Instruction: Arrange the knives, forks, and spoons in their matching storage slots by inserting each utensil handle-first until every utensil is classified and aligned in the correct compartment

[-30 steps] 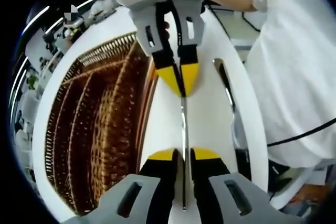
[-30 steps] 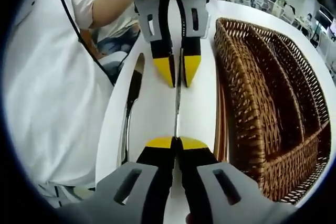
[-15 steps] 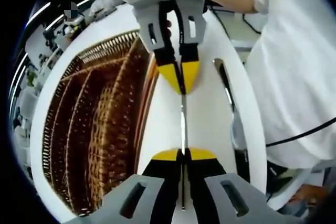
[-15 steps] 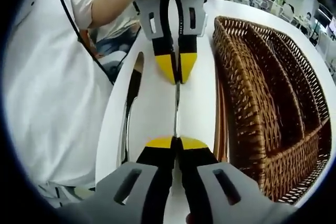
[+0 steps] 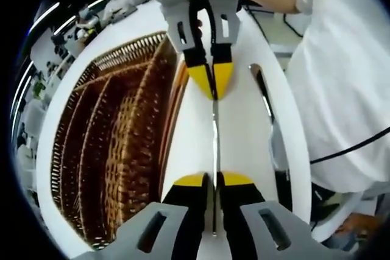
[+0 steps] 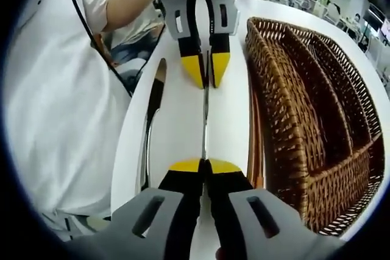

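**One utensil pinched at both ends, beside the basket**

In your left gripper view, the left gripper (image 5: 213,179) sits at 6 o'clock with its fingers pressed onto a thin metal utensil (image 5: 214,132) seen edge-on. The utensil runs straight up toward 12 o'clock, where your right gripper (image 5: 211,83) reaches in with its yellow fingertips pinching the far end. You cannot tell from this angle whether it is a knife, fork or spoon.

The wicker basket (image 5: 109,150) lies at 9 o'clock on the white desk (image 5: 244,132), just beside the held utensil. Its long slots run parallel to the utensil.

A knife (image 5: 263,98) lies on the desk at 2 o'clock, near the edge, apart from both grippers.

In your right gripper view the layout mirrors: right gripper (image 6: 204,165) at 6 o'clock clamped on the utensil (image 6: 205,120), left gripper (image 6: 206,71) at 12 o'clock, basket (image 6: 311,120) at 3 o'clock, knife (image 6: 152,114) at 9 o'clock.
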Action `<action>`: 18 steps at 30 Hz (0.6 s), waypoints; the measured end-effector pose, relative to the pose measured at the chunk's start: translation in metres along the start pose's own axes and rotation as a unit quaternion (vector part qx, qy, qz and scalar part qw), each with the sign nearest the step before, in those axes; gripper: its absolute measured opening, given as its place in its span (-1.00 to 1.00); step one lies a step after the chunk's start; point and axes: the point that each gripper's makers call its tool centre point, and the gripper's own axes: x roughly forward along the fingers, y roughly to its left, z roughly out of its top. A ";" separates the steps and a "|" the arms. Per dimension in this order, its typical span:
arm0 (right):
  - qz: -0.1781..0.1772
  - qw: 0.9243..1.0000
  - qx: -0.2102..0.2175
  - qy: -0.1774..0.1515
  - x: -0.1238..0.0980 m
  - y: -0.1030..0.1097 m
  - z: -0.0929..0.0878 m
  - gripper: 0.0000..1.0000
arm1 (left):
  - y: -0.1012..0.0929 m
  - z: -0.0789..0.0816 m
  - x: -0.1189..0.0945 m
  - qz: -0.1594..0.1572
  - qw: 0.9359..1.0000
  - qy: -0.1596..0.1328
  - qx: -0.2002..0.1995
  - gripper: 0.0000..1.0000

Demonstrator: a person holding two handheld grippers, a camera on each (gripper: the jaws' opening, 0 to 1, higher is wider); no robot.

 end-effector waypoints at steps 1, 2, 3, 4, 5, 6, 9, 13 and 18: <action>0.000 1.000 0.002 0.000 0.000 0.000 0.000 -0.95 | 0.001 -0.001 -0.001 0.001 1.000 0.001 -0.001 -0.85; 0.000 1.000 0.002 0.000 0.000 0.000 -0.001 -0.95 | 0.001 -0.002 -0.001 0.002 1.000 0.001 -0.001 -0.85; -0.001 1.000 0.002 0.000 -0.001 -0.001 -0.001 -0.94 | 0.001 -0.003 -0.002 0.002 1.000 0.002 -0.002 -0.85; -0.001 1.000 0.003 0.000 -0.001 -0.001 -0.001 -0.94 | 0.001 -0.004 -0.002 0.003 1.000 0.002 -0.003 -0.85; -0.001 1.000 0.003 0.000 -0.001 -0.001 -0.002 -0.94 | 0.001 -0.004 -0.002 0.003 1.000 0.002 -0.004 -0.85; -0.001 1.000 0.005 0.000 -0.002 -0.001 -0.002 -0.94 | 0.001 -0.005 -0.003 0.003 1.000 0.002 -0.004 -0.85; -0.002 1.000 0.005 0.000 -0.002 -0.001 -0.003 -0.94 | 0.001 -0.007 -0.004 0.004 1.000 0.001 -0.008 -0.85; -0.003 1.000 0.008 -0.001 -0.003 -0.002 -0.003 -0.93 | 0.000 -0.008 -0.005 0.004 1.000 -0.001 -0.011 -0.85; -0.005 1.000 0.008 0.001 -0.003 -0.002 -0.005 -0.93 | -0.001 -0.010 -0.006 0.005 1.000 -0.001 -0.014 -0.85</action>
